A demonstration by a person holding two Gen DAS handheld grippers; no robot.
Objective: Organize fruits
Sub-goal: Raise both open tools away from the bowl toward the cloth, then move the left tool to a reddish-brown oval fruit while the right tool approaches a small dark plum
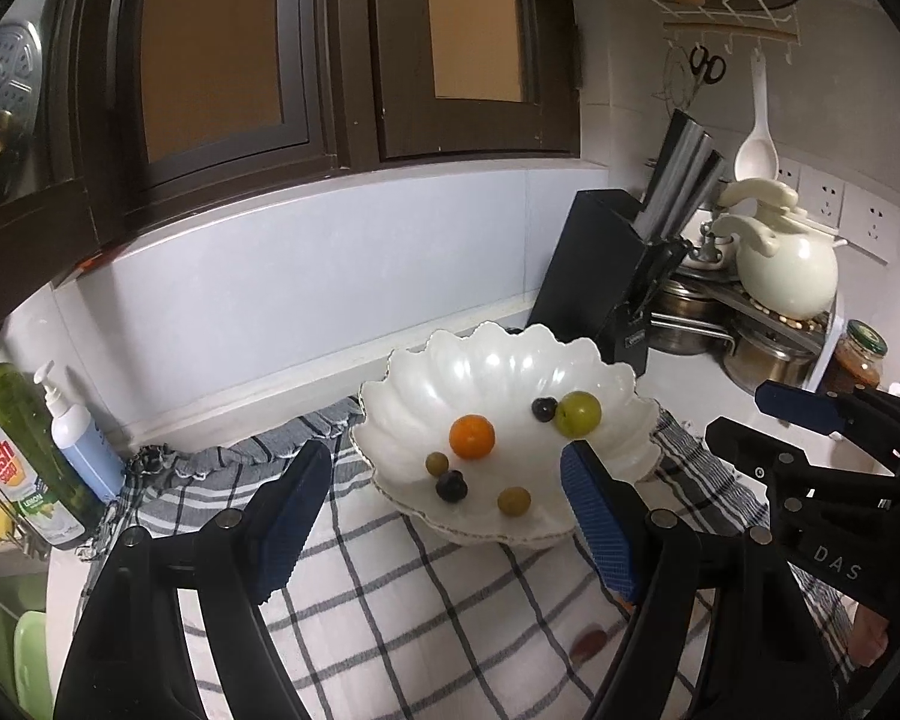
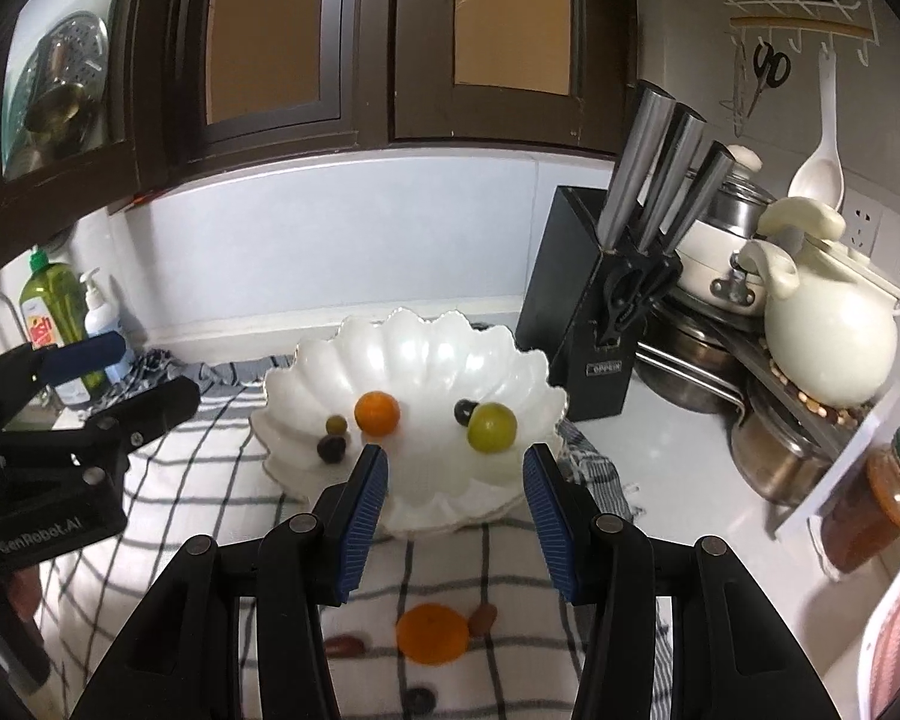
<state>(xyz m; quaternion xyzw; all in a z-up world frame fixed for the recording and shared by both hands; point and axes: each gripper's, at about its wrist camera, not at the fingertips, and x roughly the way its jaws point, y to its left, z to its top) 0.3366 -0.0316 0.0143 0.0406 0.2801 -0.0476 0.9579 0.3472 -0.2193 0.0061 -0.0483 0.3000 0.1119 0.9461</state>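
Note:
A white scalloped bowl (image 1: 498, 342) (image 2: 426, 330) stands on a checked cloth (image 1: 390, 600). It holds a small orange (image 1: 471, 436) (image 2: 377, 413), a big green grape (image 1: 578, 414) (image 2: 491, 428), dark grapes (image 1: 451, 486) (image 2: 332, 448) and small olive-green fruits (image 1: 513, 502). On the cloth in front of it lie another orange (image 2: 432, 633), a brown date (image 2: 483, 618), a red date (image 2: 345, 645) and a dark grape (image 2: 420, 699). My left gripper (image 1: 447, 516) (image 2: 144, 372) hangs open before the bowl's left side, holding nothing. My right gripper (image 2: 457, 516) (image 1: 762, 420) is open above the loose fruit, also holding nothing.
A black knife block (image 2: 594, 312) stands right of the bowl, with a cream kettle (image 2: 828, 336), pots and a jar (image 2: 876, 504) beyond it. Soap bottles (image 1: 18, 450) stand at the left by the sink. Dark window frames run above the counter.

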